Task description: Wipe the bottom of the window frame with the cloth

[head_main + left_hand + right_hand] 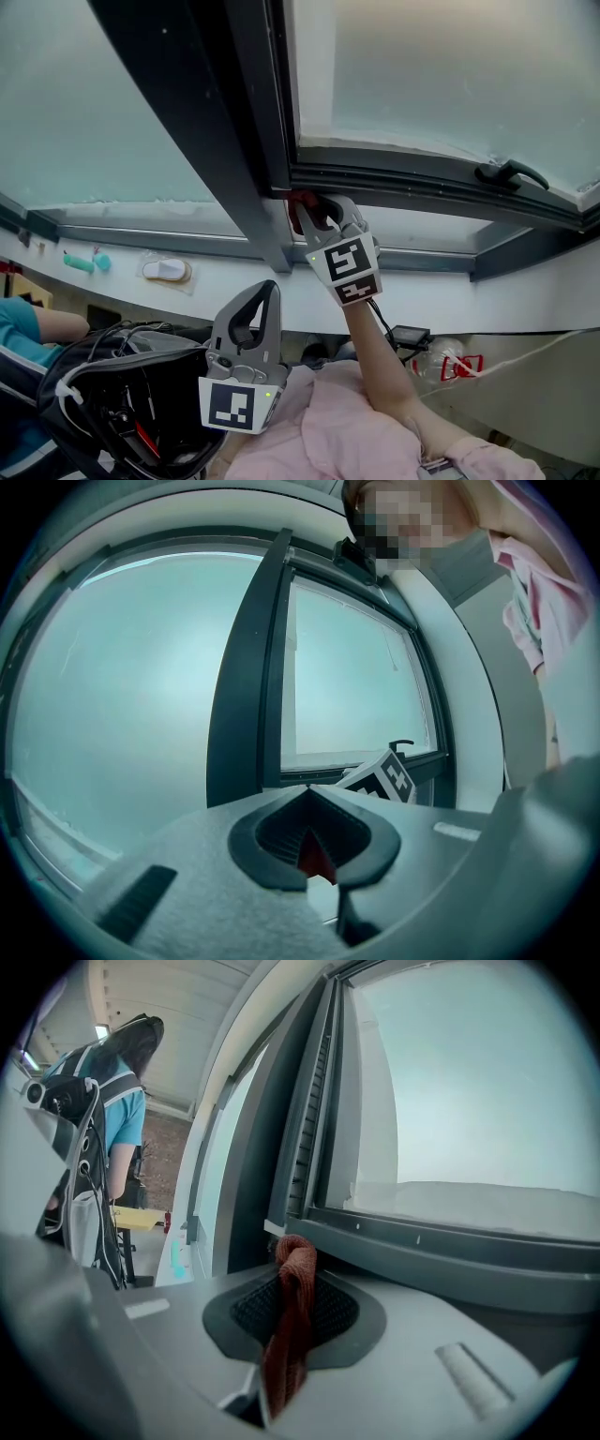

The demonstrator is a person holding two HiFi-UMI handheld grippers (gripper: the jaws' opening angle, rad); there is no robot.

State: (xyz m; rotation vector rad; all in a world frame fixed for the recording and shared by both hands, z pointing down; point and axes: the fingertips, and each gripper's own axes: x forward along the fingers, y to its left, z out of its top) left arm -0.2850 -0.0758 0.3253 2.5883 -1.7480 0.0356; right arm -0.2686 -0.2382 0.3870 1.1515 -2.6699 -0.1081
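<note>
Head view: right gripper (312,214) is up at the lower-left corner of the dark grey metal window frame (403,178). Left gripper (265,292) hangs low, well apart from it.

Left gripper view: jaws together at the tips. There's a red sliver behind the gap; can't tell what it is.

Right gripper view: jaws clamped on the rust-red knitted cloth (289,1326). Its long axis runs along the jaws, and the folded end points at the frame's bottom rail, probably touching it.

The cloth (292,1288) is seen as rust-red, coarsely looped fabric — matt throughout. The window frame (403,178) is finished in dark, smooth, matt metal, while the right gripper (319,211) is moulded in grey, grained plastic.
</note>
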